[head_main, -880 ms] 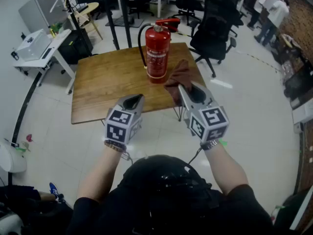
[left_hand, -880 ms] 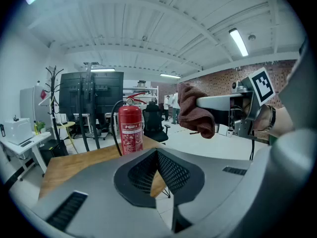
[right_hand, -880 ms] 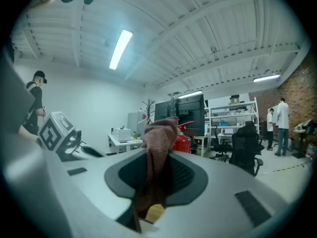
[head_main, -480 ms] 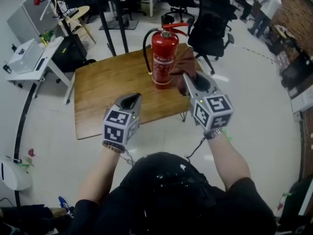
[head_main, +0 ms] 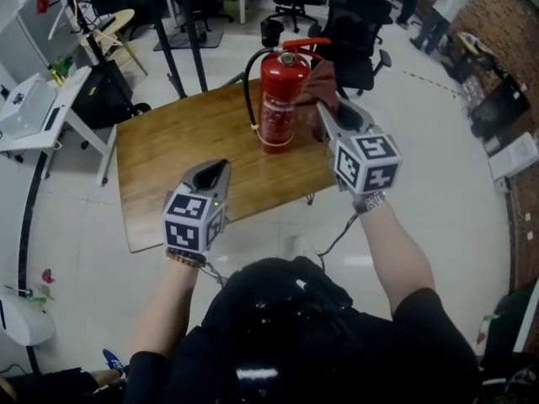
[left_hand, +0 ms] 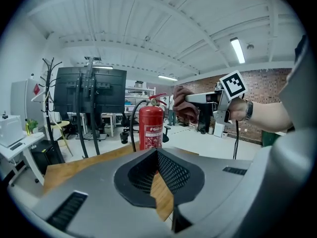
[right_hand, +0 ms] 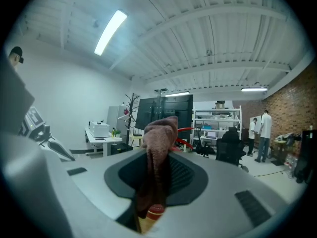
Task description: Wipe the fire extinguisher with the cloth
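- Red cylindrical fire extinguisher (head_main: 278, 99) — upright on brown wooden tabletop (head_main: 177, 158), black hose.
- Right gripper's (head_main: 327, 112) fingers clamp crumpled brown cloth (head_main: 321, 81) beside its top.
- Left gripper's (head_main: 216, 171) fingers closed — empty.

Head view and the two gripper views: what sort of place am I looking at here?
Most likely an open-plan office or lab workspace. It has a black office chair, a white desk carrying equipment, a large dark screen on a stand, and metal shelving at the back.
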### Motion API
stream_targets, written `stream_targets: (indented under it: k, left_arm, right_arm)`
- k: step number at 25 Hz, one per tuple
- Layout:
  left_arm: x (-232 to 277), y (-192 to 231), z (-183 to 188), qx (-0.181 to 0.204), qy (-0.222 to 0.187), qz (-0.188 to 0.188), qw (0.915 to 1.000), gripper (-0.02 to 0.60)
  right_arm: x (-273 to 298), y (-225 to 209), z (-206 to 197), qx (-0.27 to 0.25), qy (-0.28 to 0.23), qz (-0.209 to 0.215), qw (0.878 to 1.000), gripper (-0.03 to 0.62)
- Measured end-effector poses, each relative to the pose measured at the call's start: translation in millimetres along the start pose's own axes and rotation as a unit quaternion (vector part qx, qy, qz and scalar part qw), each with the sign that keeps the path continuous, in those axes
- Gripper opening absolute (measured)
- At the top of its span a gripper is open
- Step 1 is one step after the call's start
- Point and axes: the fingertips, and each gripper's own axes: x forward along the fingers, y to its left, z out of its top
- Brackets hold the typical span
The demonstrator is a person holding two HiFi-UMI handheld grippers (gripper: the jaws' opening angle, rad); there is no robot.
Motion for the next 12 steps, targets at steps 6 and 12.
stream_targets:
  k: [6,12]
  left_arm:
    - [11.6,4.1,3.3,0.000,0.003,0.002,1.0000,0.000]
    - [39.5,5.1,15.4,0.011,0.013,0.009,0.9998,0.000]
  right_arm:
    - [21.0,-19.8,-10.1,0.002,0.018,0.000,1.000,0.113]
    - [48.9,-33.6,-15.3,0.002,0.028,0.023,0.999,0.112]
